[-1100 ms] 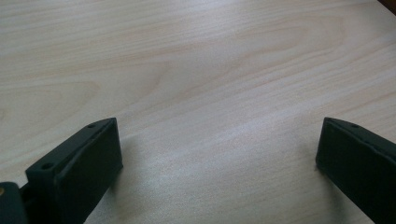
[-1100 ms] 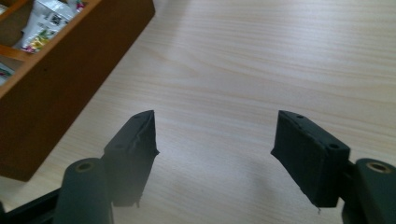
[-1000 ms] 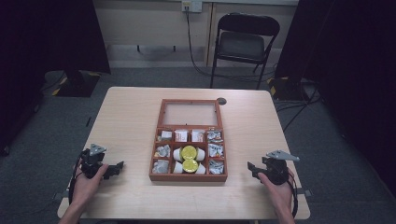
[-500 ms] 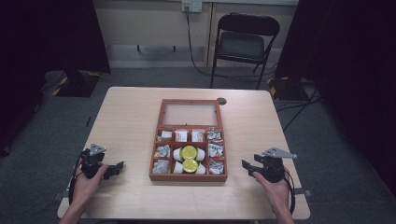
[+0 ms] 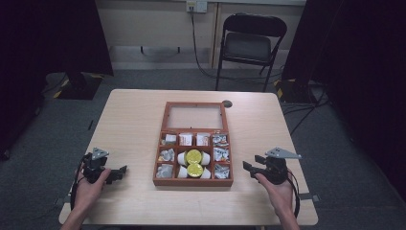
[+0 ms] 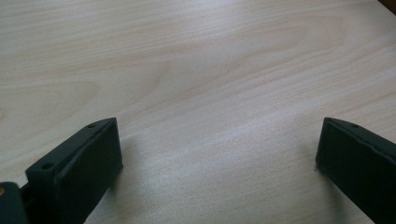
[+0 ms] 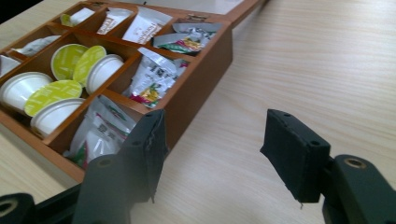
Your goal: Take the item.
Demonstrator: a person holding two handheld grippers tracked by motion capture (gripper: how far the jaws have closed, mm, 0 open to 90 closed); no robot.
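An open wooden box (image 5: 193,182) sits mid-table with its glass-paned lid (image 5: 194,116) laid back. Its compartments hold yellow-lidded white pods (image 5: 193,157) in the middle and sachets (image 5: 220,154) around them. My right gripper (image 5: 252,162) hovers just right of the box's near right corner. In the right gripper view the box wall (image 7: 201,88) is beside the left jaw, with pods (image 7: 60,88) and sachets (image 7: 152,77) in sight. The right gripper (image 7: 212,144) has just been closing its jaws; they stand apart over bare table, nothing between them. My left gripper (image 5: 120,171) rests left of the box, and in its own view the left gripper (image 6: 217,154) is wide open over bare wood.
A black folding chair (image 5: 251,43) stands behind the table. A small dark round spot (image 5: 226,103) lies on the table (image 5: 134,124) near the lid's far right corner. Light wood stretches on both sides of the box.
My right gripper has risen a little and shifted left towards the box, its jaws narrower than before. The left hand and the box have stayed put.
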